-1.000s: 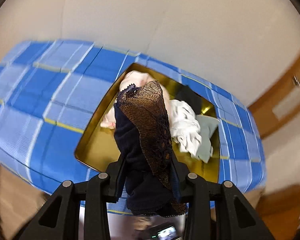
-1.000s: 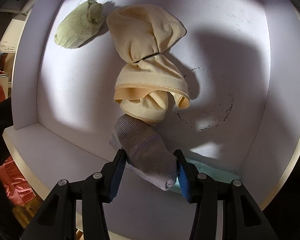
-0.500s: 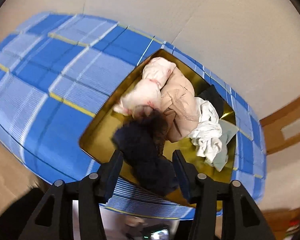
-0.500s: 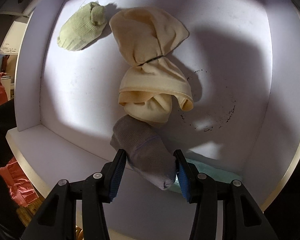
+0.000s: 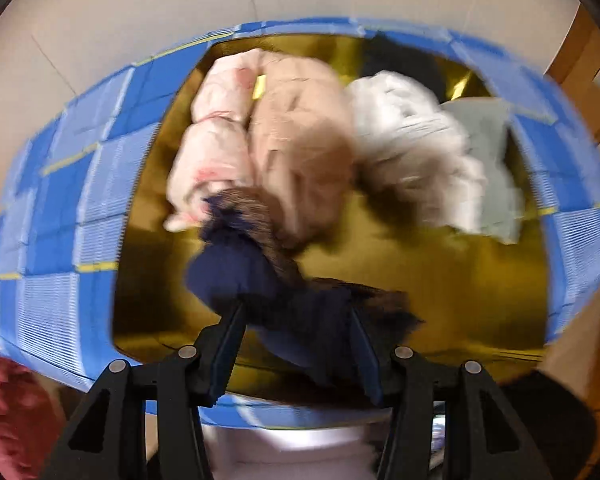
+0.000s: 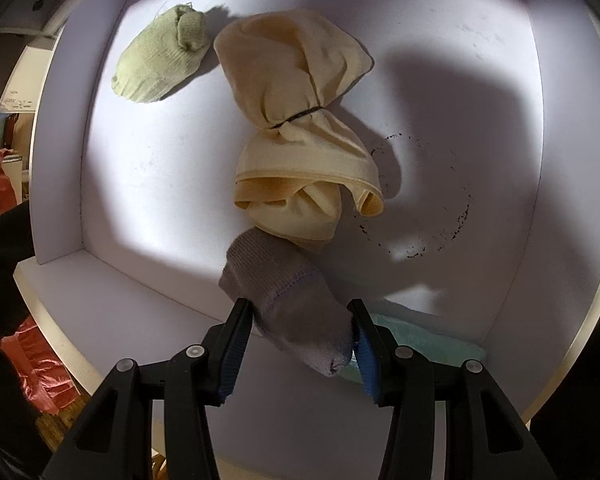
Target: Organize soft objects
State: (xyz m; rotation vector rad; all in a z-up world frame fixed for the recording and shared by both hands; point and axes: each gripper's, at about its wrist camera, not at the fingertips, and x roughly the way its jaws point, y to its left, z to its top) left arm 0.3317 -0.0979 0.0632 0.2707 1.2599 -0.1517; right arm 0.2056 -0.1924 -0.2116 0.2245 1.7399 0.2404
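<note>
The blue checked box (image 5: 60, 248) with its gold lining is the largest thing in the left view. It holds five soft bundles in a loose heap: a beige one (image 5: 300, 140), a pink one (image 5: 216, 140), a white one (image 5: 412, 136), a grey-green one (image 5: 488, 148) and a black one (image 5: 404, 60) at the far wall, though blur makes the count unsure. All look light and limp, so I judge they will sag and slide unless pinched at a thick fold near the middle.

In the right view, the white drawer (image 6: 148, 184) holds a cream cloth bundle (image 6: 300, 120) tied at the waist, a green sock (image 6: 160, 60) rolled near the far corner, and a pale teal cloth (image 6: 416, 344) mostly hidden at the near edge.

The left hand-held gripper (image 5: 296, 344) has just been opening its jaws; the navy lace garment (image 5: 268, 280) lies slack between them on the box floor, and whether the pads press it I cannot tell.

The right hand-held gripper (image 6: 300, 340) stands narrow, clamped on a grey sock (image 6: 288, 300) by its toe end above the drawer.
</note>
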